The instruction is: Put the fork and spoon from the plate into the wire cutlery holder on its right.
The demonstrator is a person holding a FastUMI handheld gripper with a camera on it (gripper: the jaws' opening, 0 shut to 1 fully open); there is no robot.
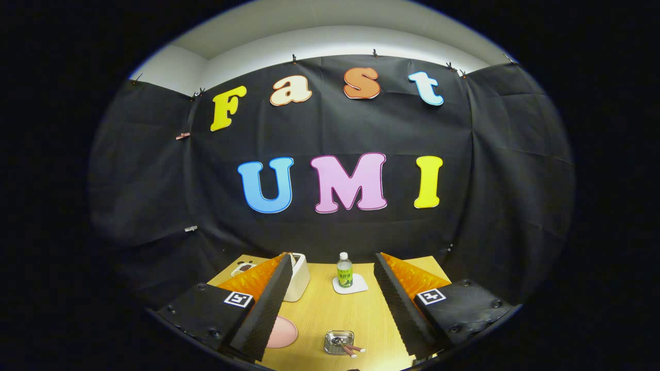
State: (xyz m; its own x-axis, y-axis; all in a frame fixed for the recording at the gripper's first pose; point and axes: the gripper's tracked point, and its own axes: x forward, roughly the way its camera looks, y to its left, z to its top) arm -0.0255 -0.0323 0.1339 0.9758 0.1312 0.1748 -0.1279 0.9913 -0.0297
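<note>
My gripper (332, 256) is open and held high above the wooden table (319, 309), with nothing between its fingers. Far below, in the gap between them, a small square silvery metal holder (339, 342) rests on the table. A spoon and a second utensil with reddish handles (352, 350) lie in it, handles poking out to the right. Left of the holder sits a round pink plate (283, 332), partly hidden by my left finger (268, 304); the part that shows is bare.
A green-labelled bottle (344, 270) stands on a white coaster (351, 285) at the far side of the table. A white box (299, 275) sits behind my left finger. The black cloth wall rises right behind the table.
</note>
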